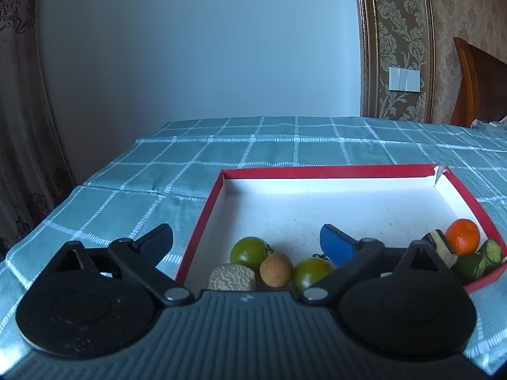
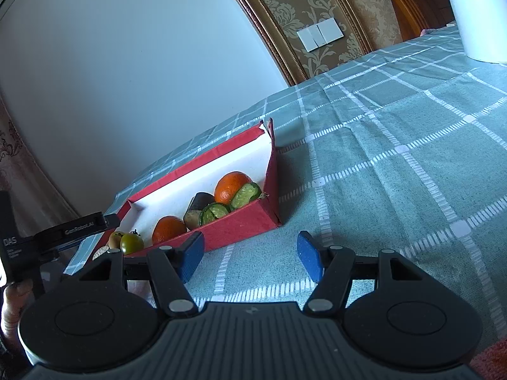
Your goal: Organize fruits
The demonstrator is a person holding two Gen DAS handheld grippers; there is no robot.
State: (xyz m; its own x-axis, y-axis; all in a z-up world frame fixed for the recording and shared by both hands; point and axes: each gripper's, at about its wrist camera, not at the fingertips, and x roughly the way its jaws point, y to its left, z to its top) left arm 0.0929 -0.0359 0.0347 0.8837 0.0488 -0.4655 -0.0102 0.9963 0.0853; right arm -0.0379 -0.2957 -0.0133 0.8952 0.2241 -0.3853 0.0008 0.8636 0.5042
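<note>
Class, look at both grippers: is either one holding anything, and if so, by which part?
Nothing is held. The left gripper stands open above the red tray, and the right gripper is open over bare cloth.

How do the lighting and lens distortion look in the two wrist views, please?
Left wrist view: a bright daylight band falls across the far inside of the red box, the wall is evenly dim, and the curtain bows at the edge. Right wrist view: the scene tilts, the gold frame curves strongly, and the fruit stays sharp.
</note>
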